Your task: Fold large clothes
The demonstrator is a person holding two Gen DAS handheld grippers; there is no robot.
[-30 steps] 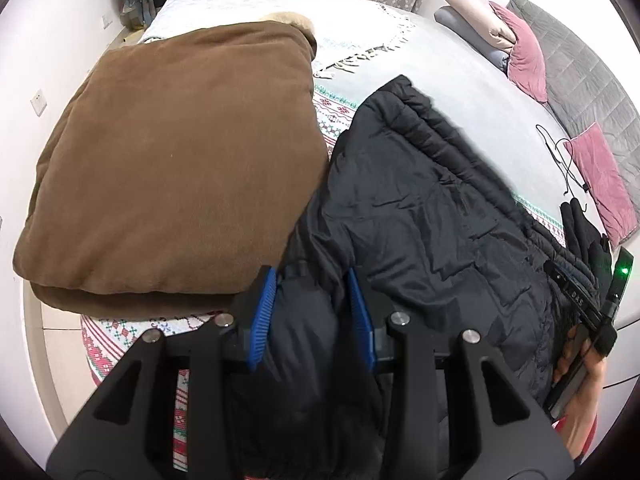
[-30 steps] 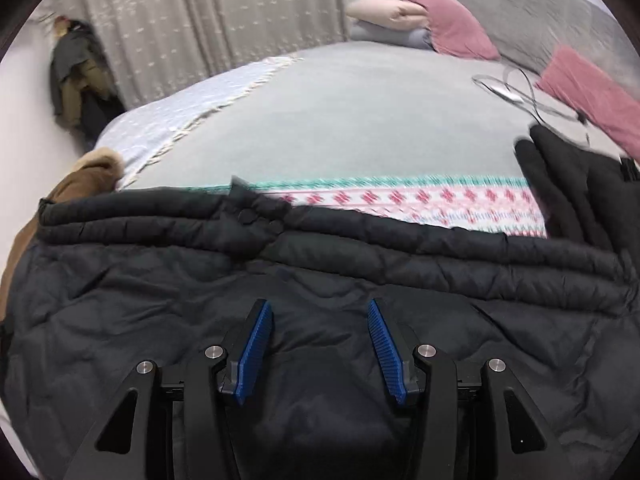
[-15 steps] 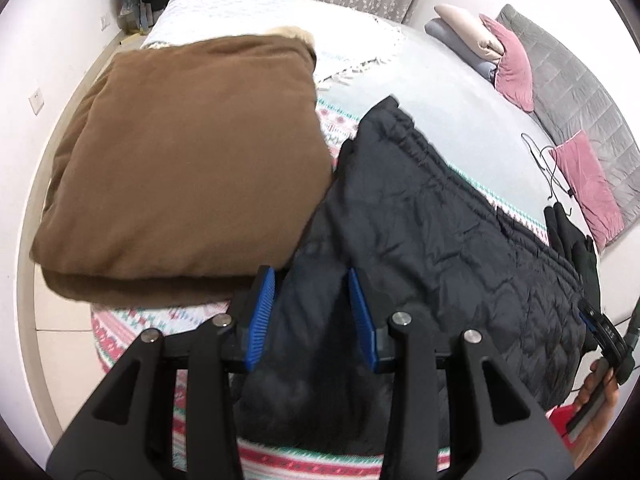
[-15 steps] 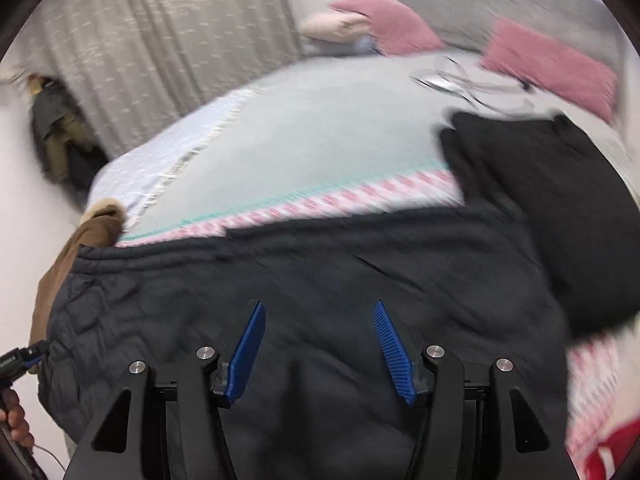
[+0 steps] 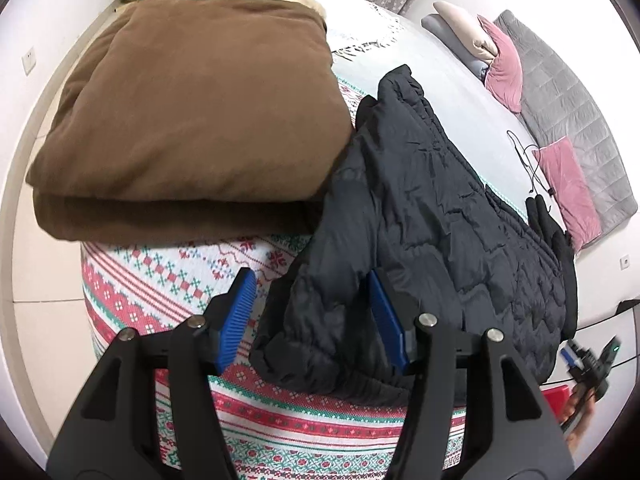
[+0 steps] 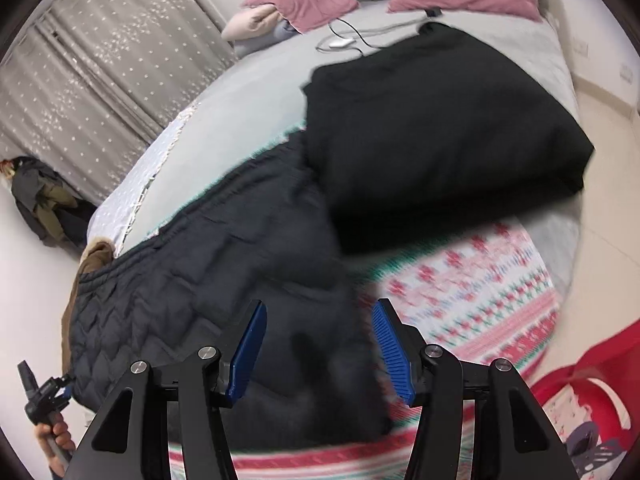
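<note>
On the bed (image 5: 460, 92), the quilted black jacket (image 5: 432, 232) is spread; left tongs (image 5: 314, 320) and right tongs (image 6: 318, 348) are held wide, gripping nothing.

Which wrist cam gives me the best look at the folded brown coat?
The left wrist view: the brown coat lies fully visible and sharp on the bed, beside the black quilted jacket. The right wrist view shows only a brown sliver past the jacket's far edge.

Black quilted jacket (image 5: 440, 216); brown blanket (image 5: 192, 112).
</note>
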